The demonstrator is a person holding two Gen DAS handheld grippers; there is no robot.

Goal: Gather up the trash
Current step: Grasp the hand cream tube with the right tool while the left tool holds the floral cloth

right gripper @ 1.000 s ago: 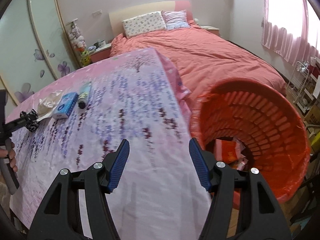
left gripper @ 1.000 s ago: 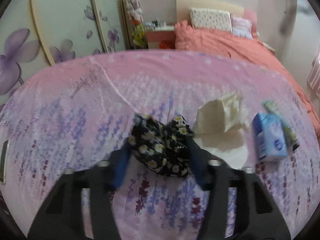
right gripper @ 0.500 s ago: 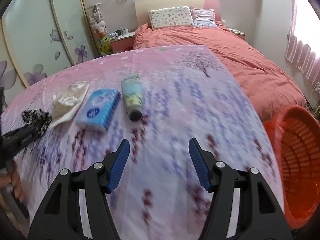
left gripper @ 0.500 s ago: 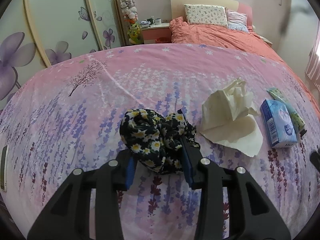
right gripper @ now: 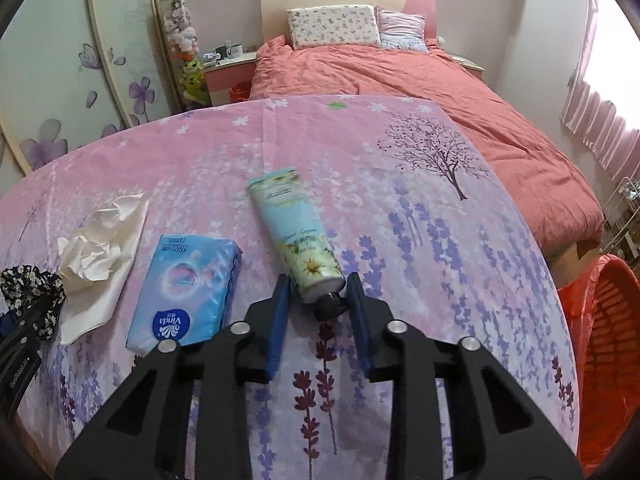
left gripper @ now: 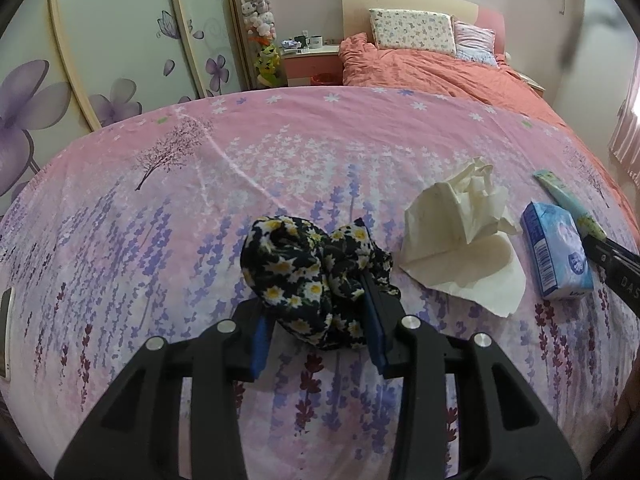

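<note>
On the pink flowered tablecloth (left gripper: pixel 168 216), my left gripper (left gripper: pixel 316 276) is shut on a black daisy-print cloth (left gripper: pixel 308 268), which bulges out between its blue pads. A crumpled white tissue (left gripper: pixel 460 236) lies just right of it. In the right wrist view, my right gripper (right gripper: pixel 320 292) is open, its pads on either side of the capped end of a light blue cream tube (right gripper: pixel 296 236) lying on the table. A blue tissue pack (right gripper: pixel 188 284) lies left of the tube, then the tissue (right gripper: pixel 100 252) and the cloth (right gripper: pixel 32 292).
An orange-red laundry basket (right gripper: pixel 608 352) stands past the table's right edge. A bed (right gripper: pixel 440 92) with a coral cover lies behind the table. A wardrobe with flower doors (left gripper: pixel 100 52) lines the left wall. A phone (left gripper: pixel 6 332) lies at the table's left edge.
My left gripper closed on the daisy cloth. My right gripper swung left from the basket and moved in around the cream tube's cap end.
</note>
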